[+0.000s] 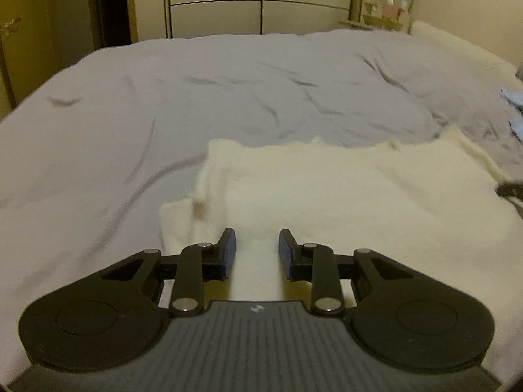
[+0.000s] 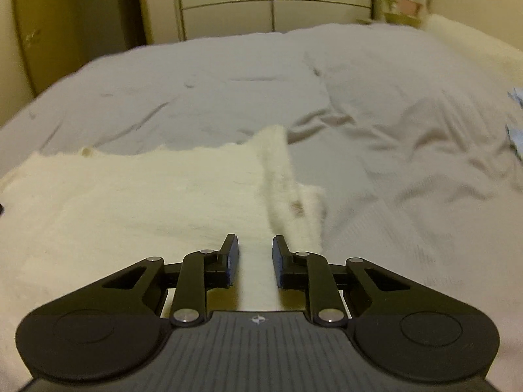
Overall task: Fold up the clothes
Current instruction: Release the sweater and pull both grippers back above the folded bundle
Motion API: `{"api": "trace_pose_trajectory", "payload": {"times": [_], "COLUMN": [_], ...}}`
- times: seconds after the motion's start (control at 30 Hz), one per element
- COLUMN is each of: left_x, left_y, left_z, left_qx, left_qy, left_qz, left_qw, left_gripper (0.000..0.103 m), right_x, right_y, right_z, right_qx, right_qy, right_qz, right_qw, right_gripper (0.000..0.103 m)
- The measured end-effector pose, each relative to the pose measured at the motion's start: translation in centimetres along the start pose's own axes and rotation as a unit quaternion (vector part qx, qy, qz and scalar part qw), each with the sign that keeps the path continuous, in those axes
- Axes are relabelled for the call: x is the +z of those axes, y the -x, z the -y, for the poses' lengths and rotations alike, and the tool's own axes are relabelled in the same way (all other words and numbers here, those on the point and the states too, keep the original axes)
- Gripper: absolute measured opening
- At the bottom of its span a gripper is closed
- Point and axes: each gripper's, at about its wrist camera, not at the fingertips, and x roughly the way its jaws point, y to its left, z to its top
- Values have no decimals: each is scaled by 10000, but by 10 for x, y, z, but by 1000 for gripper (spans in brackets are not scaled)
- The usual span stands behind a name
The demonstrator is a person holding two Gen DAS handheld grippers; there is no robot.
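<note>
Left wrist view: my left gripper [image 1: 257, 250] and right gripper [image 2: 255, 256] — both parted, empty — hover over a fuzzy cream garment [image 1: 327, 189] on the grey bedsheet [image 1: 163, 104].

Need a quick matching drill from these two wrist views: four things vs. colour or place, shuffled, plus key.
Things:
1. cream garment
2. bedspread
3. blue cloth
4. left gripper

Descriptions:
A. grey, wrinkled
B. far right edge of the bed
C. open, over the garment's near edge
D. fuzzy, spread flat on the bed

Pairs: 1-D, 2-A, 3-B, 4-C
</note>
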Motion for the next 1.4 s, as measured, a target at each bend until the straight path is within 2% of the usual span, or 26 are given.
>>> {"api": "trace_pose_trajectory", "payload": {"times": [0.03,0.1,0.13,0.17,0.2,0.3,0.4,0.53,0.63,0.73,0.77,0.8,0.87,0.97,1.23,1.27,1.3,1.33,1.4], "left_x": [2,10,15,18,17,7,-22,-63,-77,-78,-77,-76,-73,-76,-84,-85,-85,-86,-86], "left_y": [-1,0,3,12,26,64,94,93,102,119,126,133,145,164,202,206,211,215,222], "left_z": [-3,-1,1,4,7,17,32,36,40,50,55,61,72,91,119,121,123,126,130], "left_qx": [6,140,197,202,148,10,79,528,756,848,882,913,954,1035,962,964,971,984,1003], "left_qy": [32,10,0,6,39,56,-48,416,606,733,732,710,625,414,185,164,142,121,89], "left_qz": [41,210,299,390,467,446,339,-232,-390,-527,-559,-548,-504,-497,-408,-393,-378,-359,-308], "left_qw": [10000,9997,9994,9990,9988,9990,9994,9975,9945,9923,9918,9918,9922,9925,9944,9944,9945,9944,9944], "left_gripper": [26,19,17,17,17,17,18,20,20,22,26,29,33,37,48,49,51,52,61], "right_x": [-5,-15,-21,-31,-39,-51,-73,-95,-99,-103,-105,-107,-111,-117,-119,-119,-119,-119,-117], "right_y": [6,33,49,65,82,114,134,119,132,151,158,166,180,194,219,223,228,233,241], "right_z": [3,6,4,0,-4,-31,-59,-62,-57,-56,-58,-59,-63,-68,-81,-83,-86,-88,-92], "right_qx": [-48,-221,-280,-238,-138,72,-27,-295,-316,-278,-253,-227,-191,-261,-423,-433,-432,-430,-417], "right_qy": [-100,-315,-433,-567,-681,-633,-354,-393,-666,-891,-932,-973,-1034,-1050,-1044,-1030,-1004,-974,-930], "right_qz": [71,232,329,434,504,623,492,15,-3,60,102,143,209,134,30,44,84,128,192], "right_qw": [9999,9990,9981,9972,9963,9960,9982,9988,9973,9956,9953,9949,9942,9940,9936,9937,9940,9942,9946], "right_gripper": [17,1,1,9,21,31,43,44,45,54,60,71,87,89,91,94,103,103,103]}}
